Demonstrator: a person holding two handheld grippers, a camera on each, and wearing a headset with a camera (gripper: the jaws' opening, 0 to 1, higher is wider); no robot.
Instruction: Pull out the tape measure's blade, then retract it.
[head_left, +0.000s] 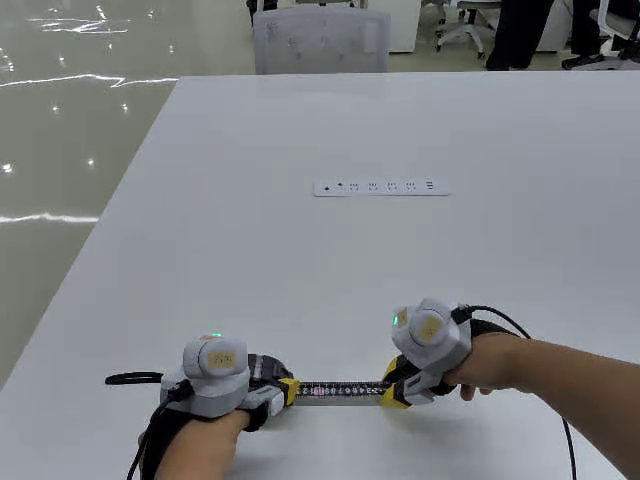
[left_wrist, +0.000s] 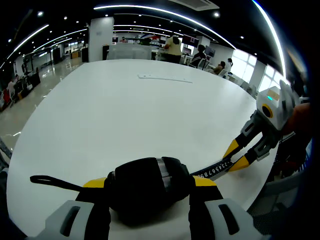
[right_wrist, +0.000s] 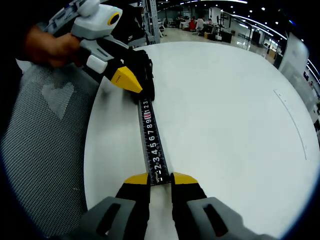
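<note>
Two grippers share one tape measure (head_left: 265, 376) near the front edge of the white table (head_left: 300, 270), and we read the scene from the left. Farthest left lies a black strap (head_left: 133, 378), flat on the table and trailing from the tape measure's body. Next comes the left gripper (head_left: 285, 390), its jaws pressed against both sides of that black body and clamping it low over the table; we cannot tell whether the body touches the surface. From the body the blade (head_left: 340, 391) runs rightward, drawn out a short way, printed side up, close along the tabletop. At its far end the right gripper (head_left: 393, 388) pinches the blade's tip between its yellow fingertips, which the right gripper view shows plainly. We judge the first half of the task to be under way: the blade is out, and since the grippers sit near each other, more could probably be drawn. Retracting is not yet done. By our count there is one tape measure, one blade, one strap, two grippers, and one white power strip (head_left: 380, 187) lying well apart toward the table's middle.
</note>
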